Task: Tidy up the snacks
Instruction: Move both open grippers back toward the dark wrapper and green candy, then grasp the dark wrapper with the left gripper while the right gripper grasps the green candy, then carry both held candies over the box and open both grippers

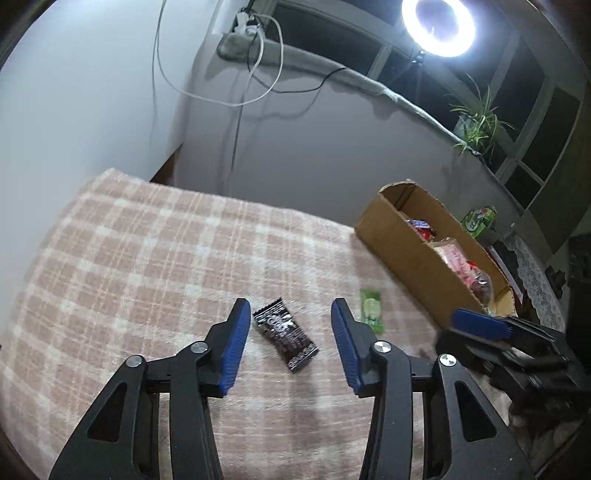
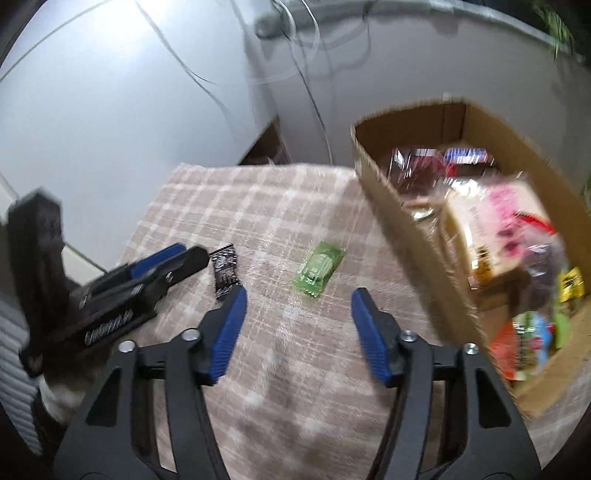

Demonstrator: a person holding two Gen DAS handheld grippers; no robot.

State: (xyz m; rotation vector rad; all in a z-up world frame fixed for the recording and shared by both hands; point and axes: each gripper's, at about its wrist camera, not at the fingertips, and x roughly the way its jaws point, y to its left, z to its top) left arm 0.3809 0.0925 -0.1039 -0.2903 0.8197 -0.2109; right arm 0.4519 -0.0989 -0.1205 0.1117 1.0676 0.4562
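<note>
A black snack packet (image 1: 284, 334) lies on the checked cloth (image 1: 147, 258), in the gap between the blue pads of my left gripper (image 1: 290, 309), which stands open without touching it. A green snack packet (image 1: 371, 310) lies to its right. In the right wrist view the green packet (image 2: 319, 267) lies just ahead of my right gripper (image 2: 301, 293), open and empty. The left gripper (image 2: 194, 253) shows there at the left, over the black packet (image 2: 225, 269). A cardboard box (image 1: 406, 258) with several snacks inside stands at the right, its near wall (image 2: 406, 236) close to the right gripper.
A wall with hanging cables rises behind the table's far edge. A ring light (image 1: 437, 22) and a potted plant (image 1: 476, 122) are on the window side. A green bottle (image 1: 480, 219) stands behind the box. The right gripper's body (image 1: 517, 343) is at the lower right.
</note>
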